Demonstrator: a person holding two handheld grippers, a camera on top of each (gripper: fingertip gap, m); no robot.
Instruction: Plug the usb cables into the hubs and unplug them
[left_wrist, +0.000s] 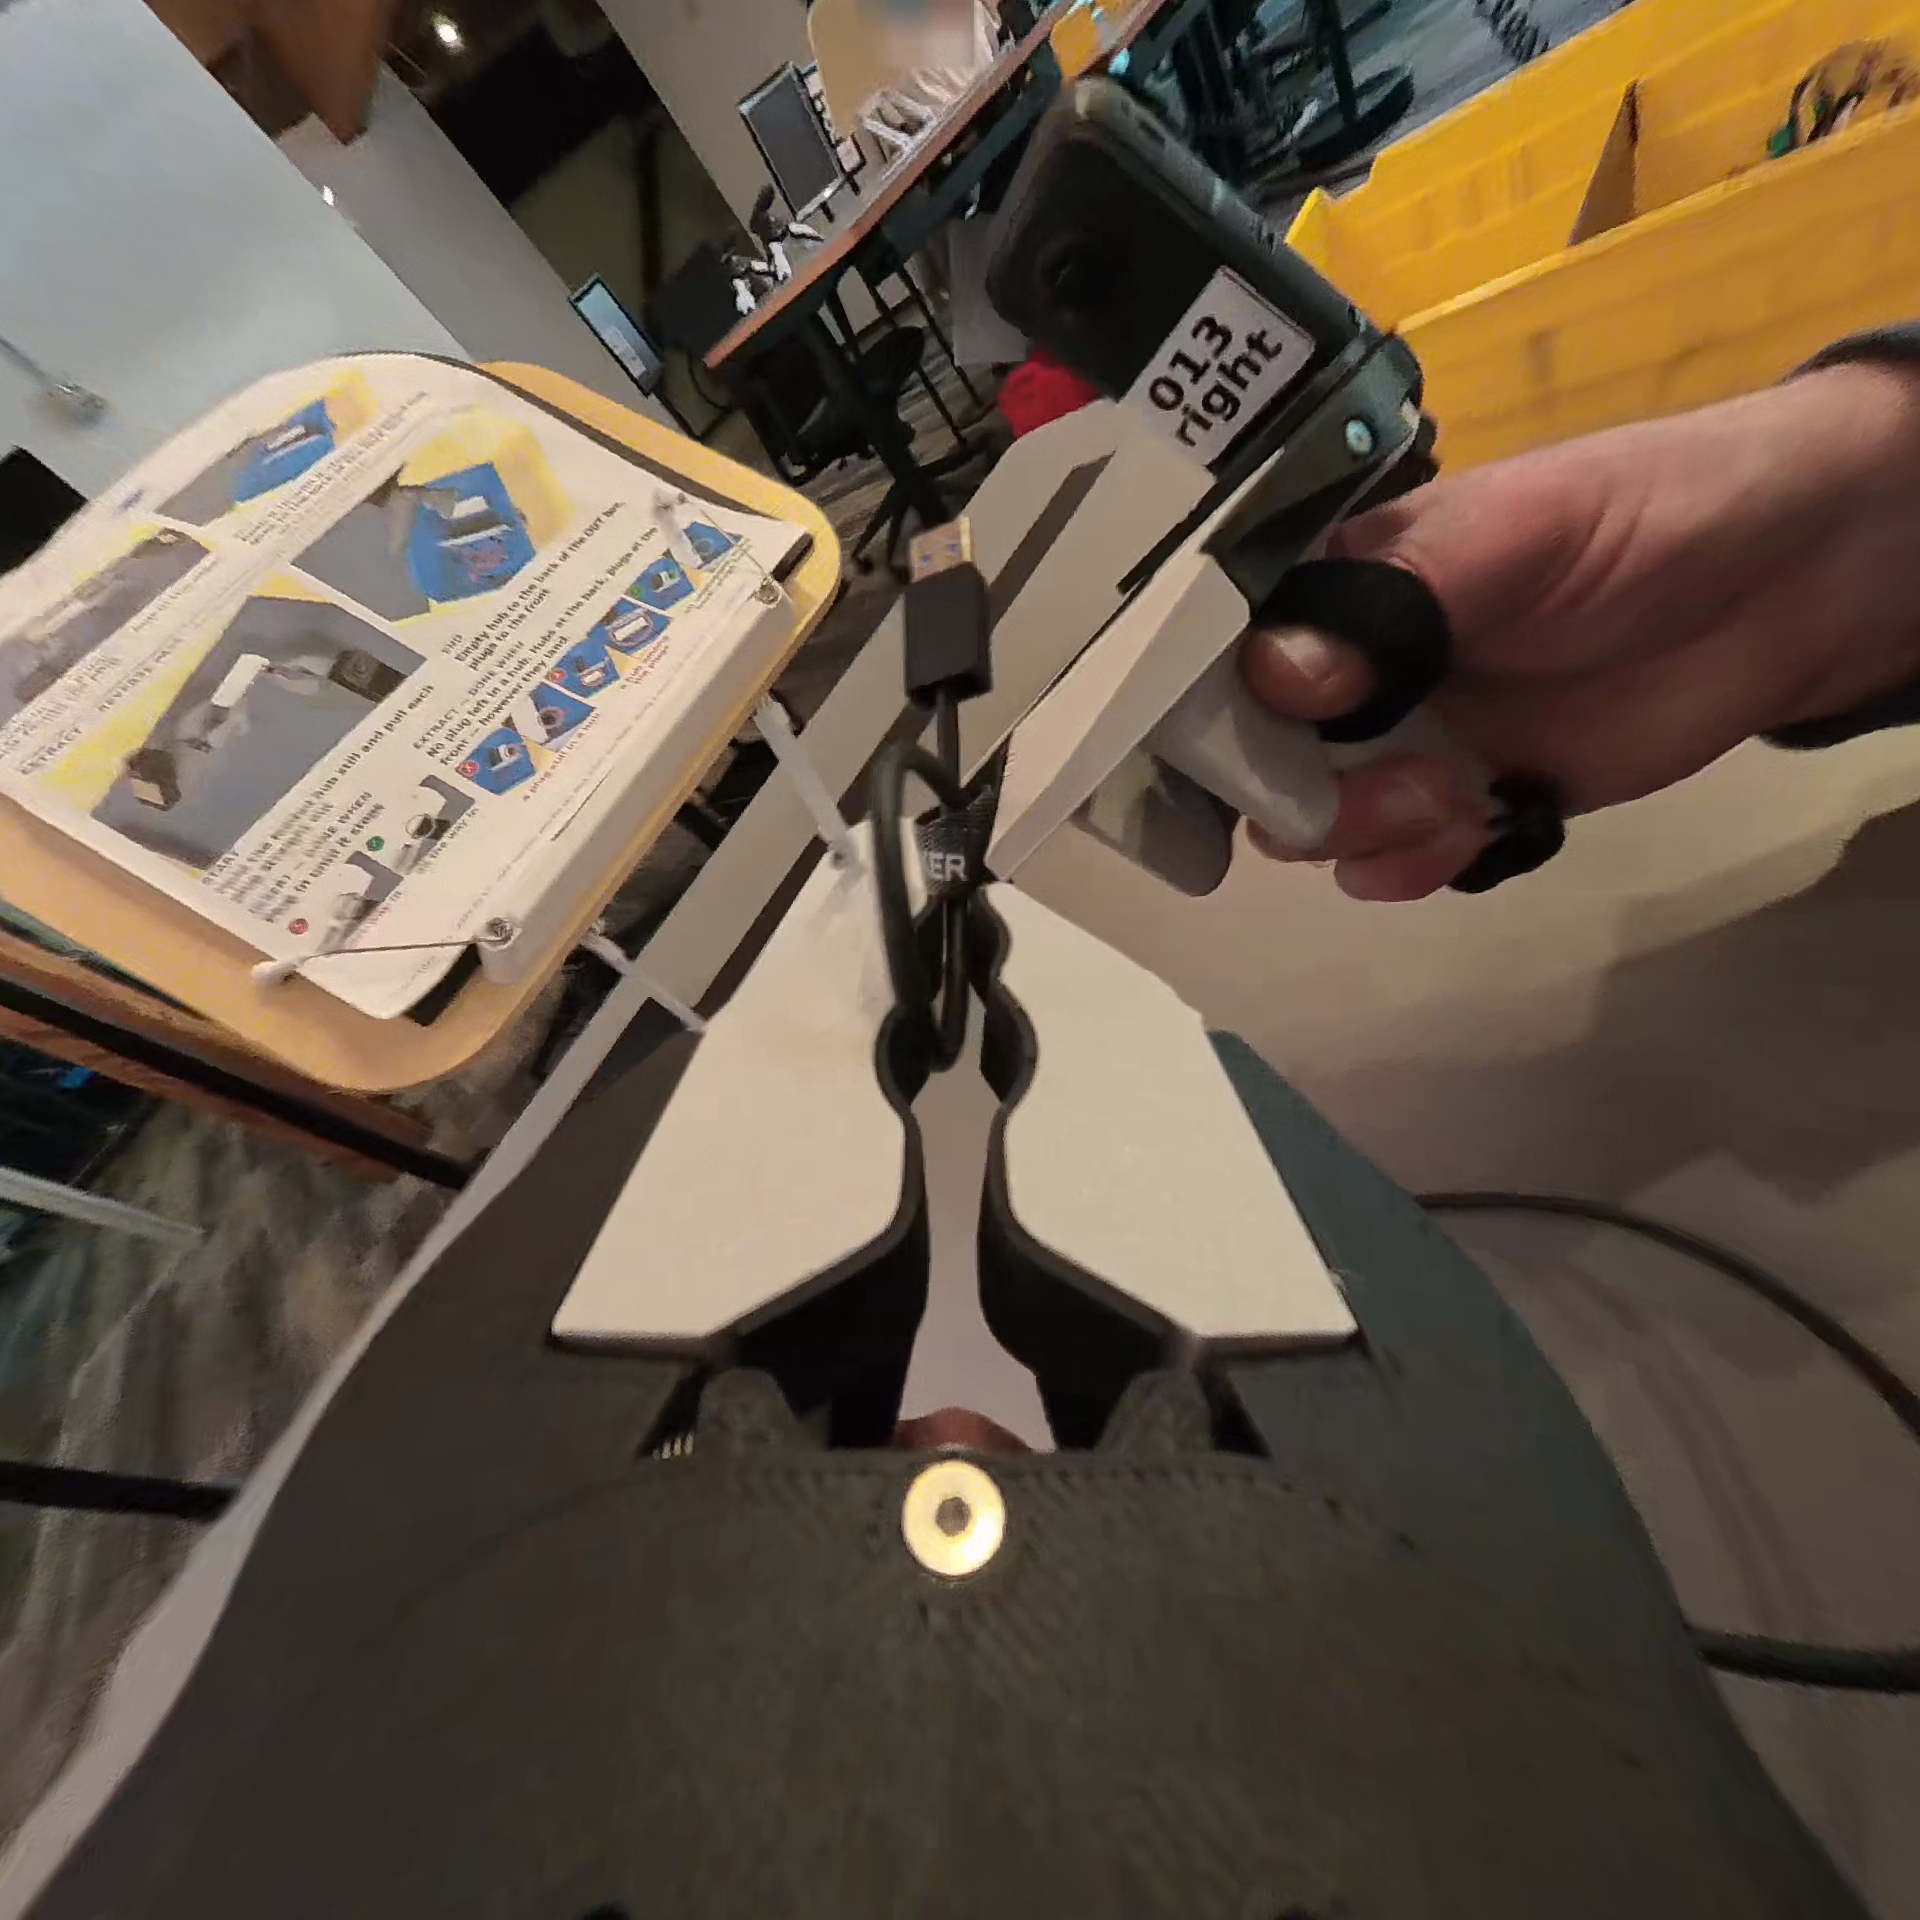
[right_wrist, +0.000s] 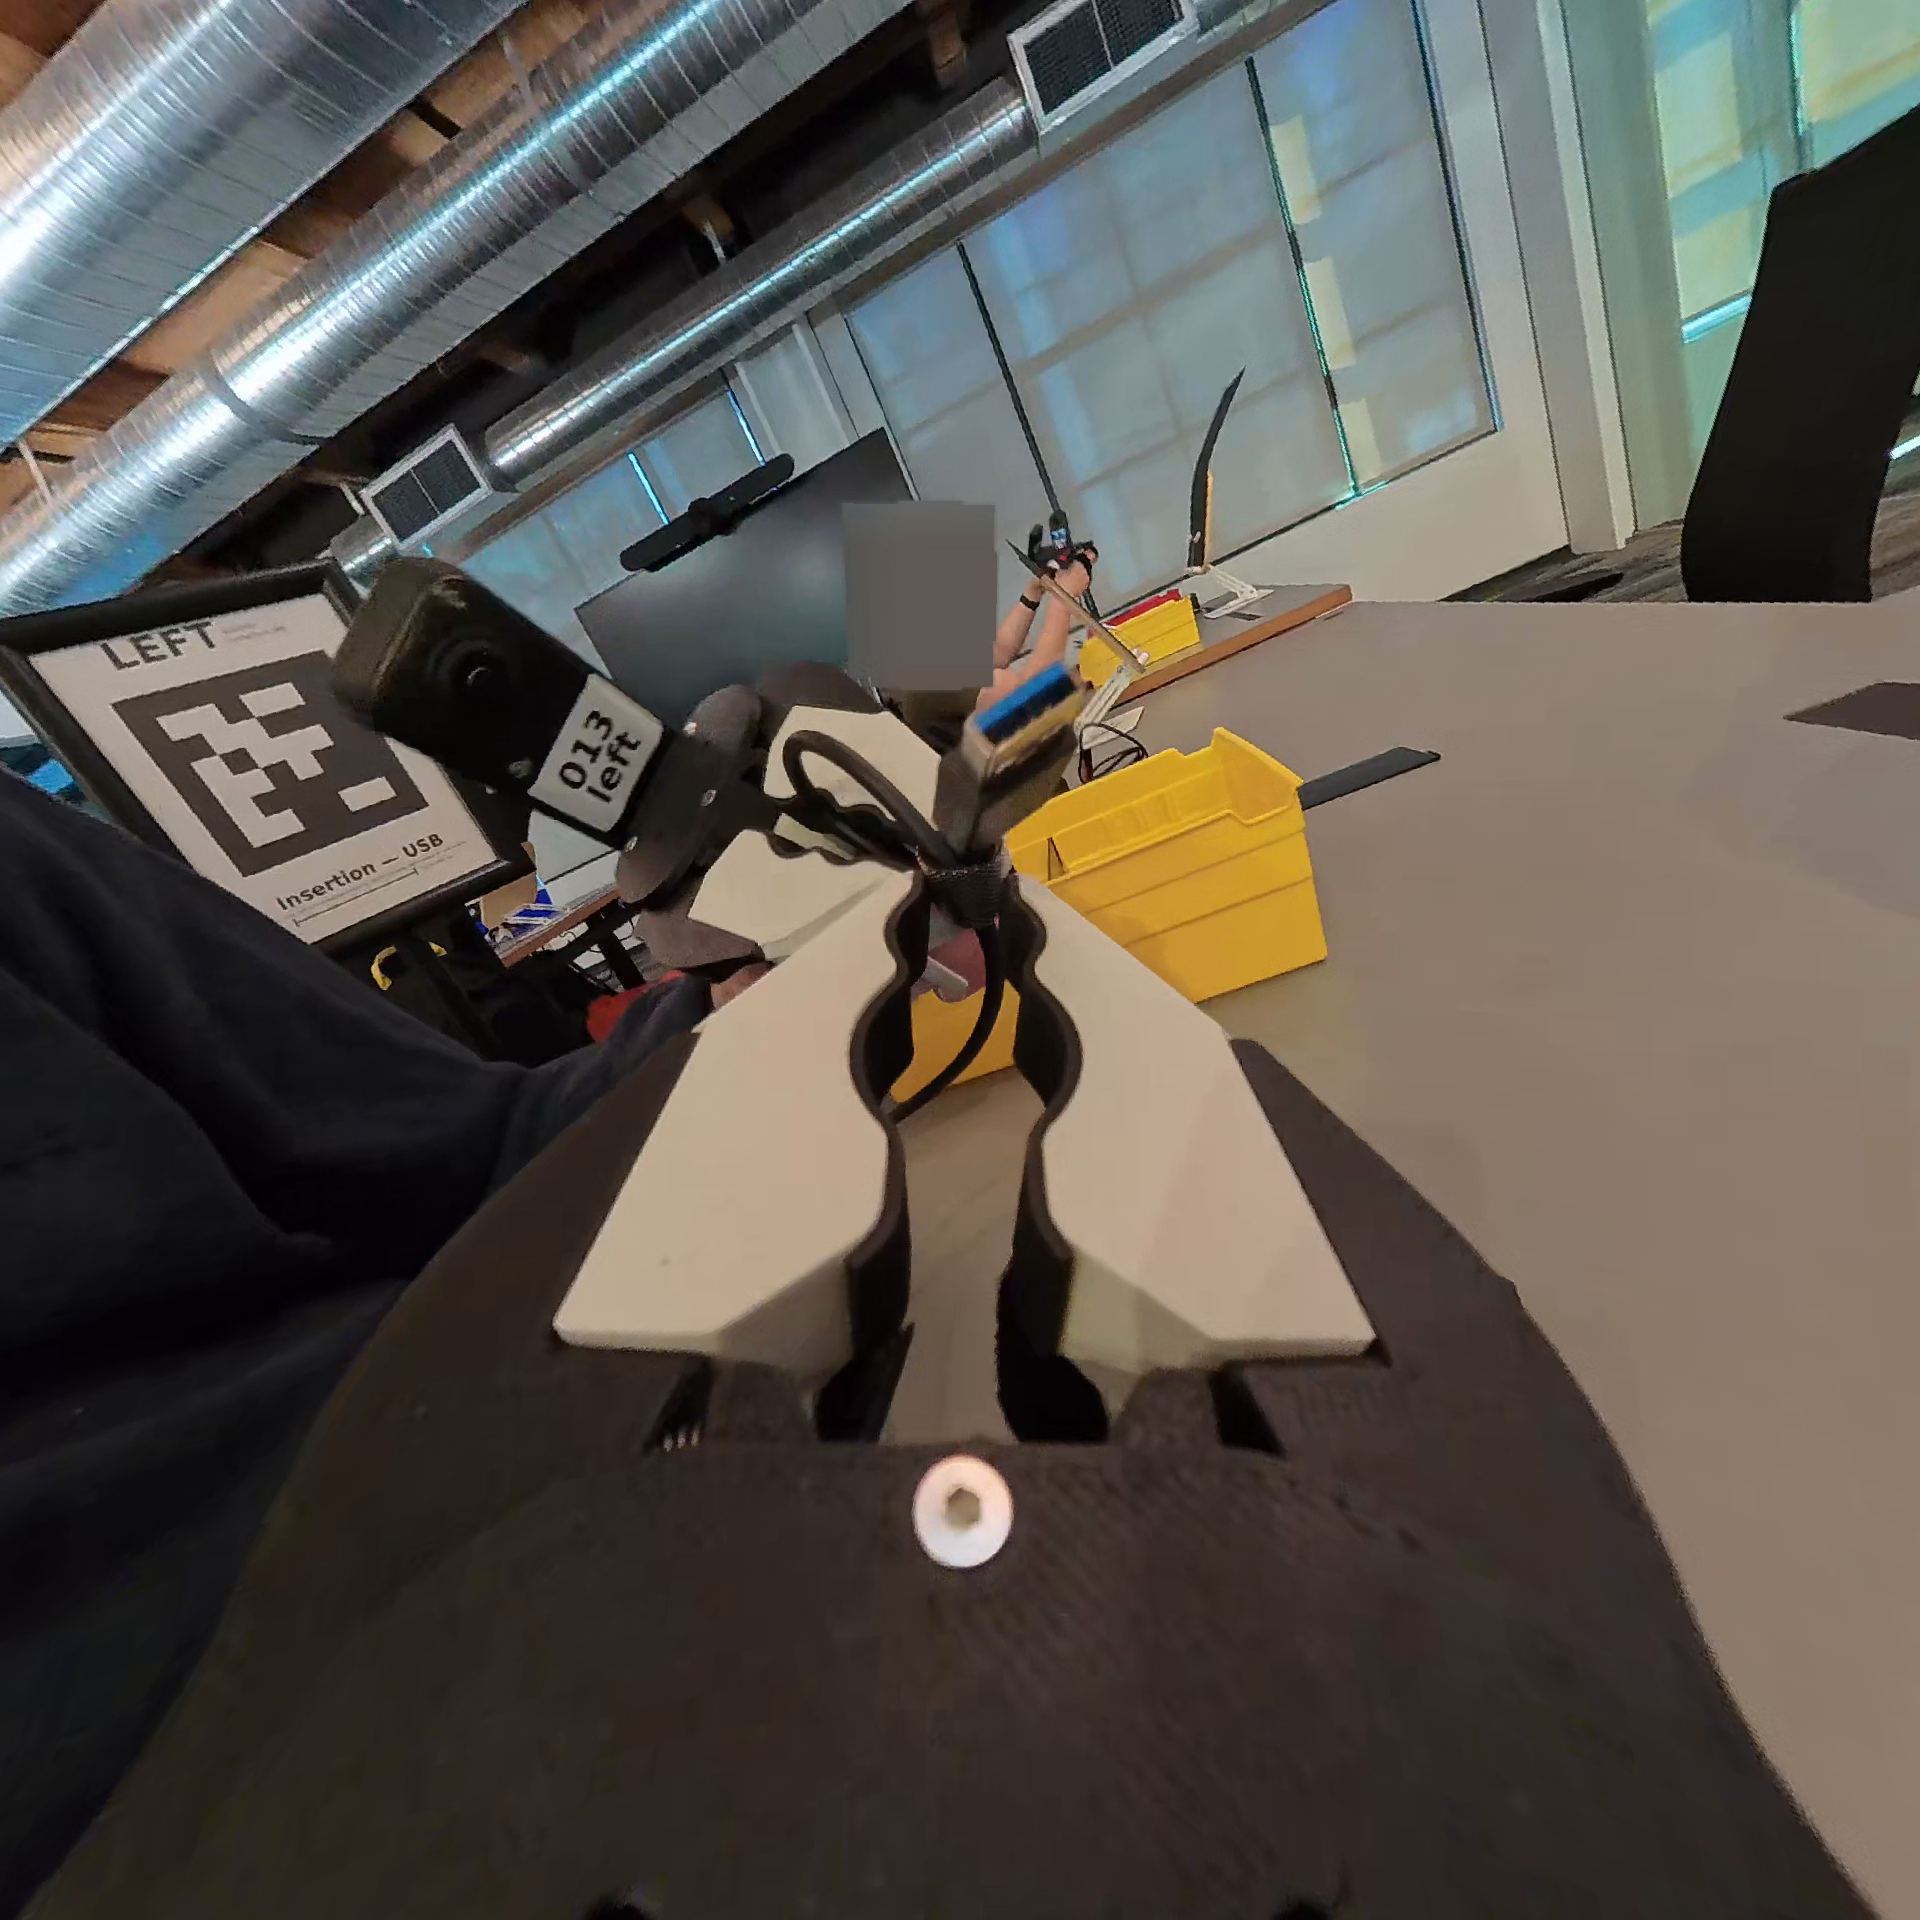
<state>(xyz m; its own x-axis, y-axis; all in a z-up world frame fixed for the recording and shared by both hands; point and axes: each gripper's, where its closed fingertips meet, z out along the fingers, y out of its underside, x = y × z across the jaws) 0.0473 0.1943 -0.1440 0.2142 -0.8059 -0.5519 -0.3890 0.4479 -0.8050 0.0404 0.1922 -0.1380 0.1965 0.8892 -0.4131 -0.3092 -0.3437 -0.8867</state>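
Note:
A black USB cable (left_wrist: 940, 790), coiled and bound with a black strap, is held in the air between both grippers. Its plug (left_wrist: 945, 613) points up and away; in the right wrist view the plug (right_wrist: 1023, 738) shows a blue insert. My left gripper (left_wrist: 948, 925) is shut on the coiled cable loop. My right gripper (right_wrist: 966, 894) is shut on the bundle at the strap (right_wrist: 964, 883). The right gripper (left_wrist: 1049, 675), held by a hand, comes in from the right. The left gripper (right_wrist: 821, 821) shows at left. No hub is in view.
A printed instruction sheet (left_wrist: 395, 675) lies on a tilted wooden stand at left. A yellow bin (right_wrist: 1174, 862) stands on the grey table (right_wrist: 1558, 935) behind the cable. A larger yellow bin (left_wrist: 1662, 239) is at back right. A framed marker sign (right_wrist: 260, 758) stands at left. Less than 4 cm separates the two grippers' tips.

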